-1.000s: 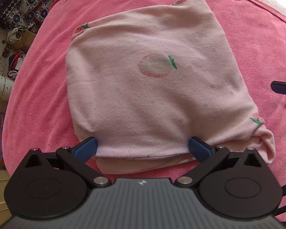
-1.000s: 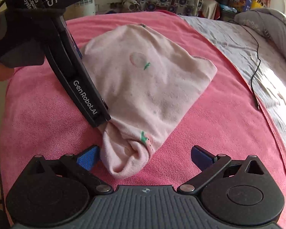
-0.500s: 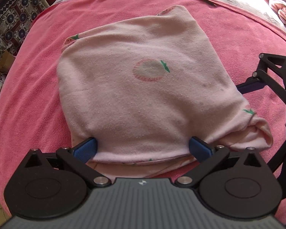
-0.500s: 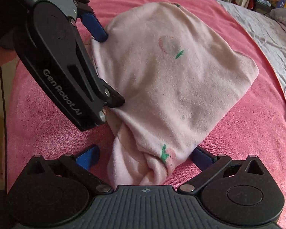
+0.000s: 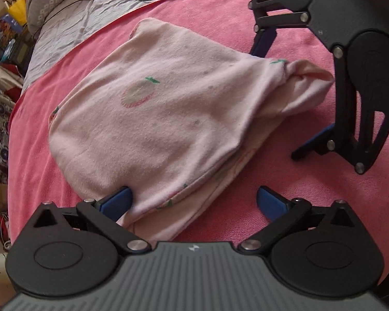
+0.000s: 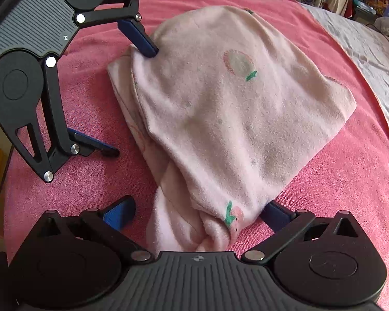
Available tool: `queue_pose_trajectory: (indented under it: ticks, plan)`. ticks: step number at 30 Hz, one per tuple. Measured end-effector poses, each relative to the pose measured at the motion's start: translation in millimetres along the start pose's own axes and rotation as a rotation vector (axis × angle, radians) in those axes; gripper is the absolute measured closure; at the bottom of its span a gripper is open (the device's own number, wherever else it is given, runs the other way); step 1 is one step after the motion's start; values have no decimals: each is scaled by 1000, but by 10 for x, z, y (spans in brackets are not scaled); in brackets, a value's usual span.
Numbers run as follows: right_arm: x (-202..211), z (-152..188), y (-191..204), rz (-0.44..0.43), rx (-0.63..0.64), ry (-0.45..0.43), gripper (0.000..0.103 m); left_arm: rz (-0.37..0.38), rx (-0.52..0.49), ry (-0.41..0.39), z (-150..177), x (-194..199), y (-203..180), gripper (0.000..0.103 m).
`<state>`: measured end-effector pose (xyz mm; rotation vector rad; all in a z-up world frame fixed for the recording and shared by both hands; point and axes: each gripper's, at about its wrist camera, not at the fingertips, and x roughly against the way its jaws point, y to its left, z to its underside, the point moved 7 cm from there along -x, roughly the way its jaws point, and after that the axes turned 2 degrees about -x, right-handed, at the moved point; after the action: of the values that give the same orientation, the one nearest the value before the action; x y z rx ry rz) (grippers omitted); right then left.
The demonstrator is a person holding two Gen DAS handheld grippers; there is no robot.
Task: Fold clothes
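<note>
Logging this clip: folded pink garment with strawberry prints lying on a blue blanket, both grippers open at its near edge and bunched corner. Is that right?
Not quite: the blanket is pink, not blue; only the gripper fingers are blue. The right wrist view shows it plainly. The rest holds: the folded pink garment with strawberry prints lies on it, with the left gripper and right gripper open at its near edge and bunched corner.

Pink blanket [image 5: 64, 83] covers bed; grey sheet [image 5: 90, 18] beyond, sunlit.
</note>
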<state>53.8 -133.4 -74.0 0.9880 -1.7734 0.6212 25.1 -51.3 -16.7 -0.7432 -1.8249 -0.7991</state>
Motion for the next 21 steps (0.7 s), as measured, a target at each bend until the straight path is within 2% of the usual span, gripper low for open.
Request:
queue_pose_trajectory:
  ticks: [3, 5, 8, 16, 21]
  plan:
    - [-5, 8, -16, -8, 3, -20, 0, 64, -8, -72, -50, 32, -61, 0]
    - [0, 15, -26, -10, 0, -35, 0, 20, -36, -40, -49, -130, -127, 0]
    - [3, 24, -39, -3, -12, -51, 0, -57, -84, -101, -83, -206, -209, 0]
    - [9, -23, -70, -1, -18, -46, 0, -47, -54, -107, -116, -262, -169, 0]
    - [23, -44, -89, 4, -24, -50, 0, -65, -20, -193, -58, -248, -171, 0]
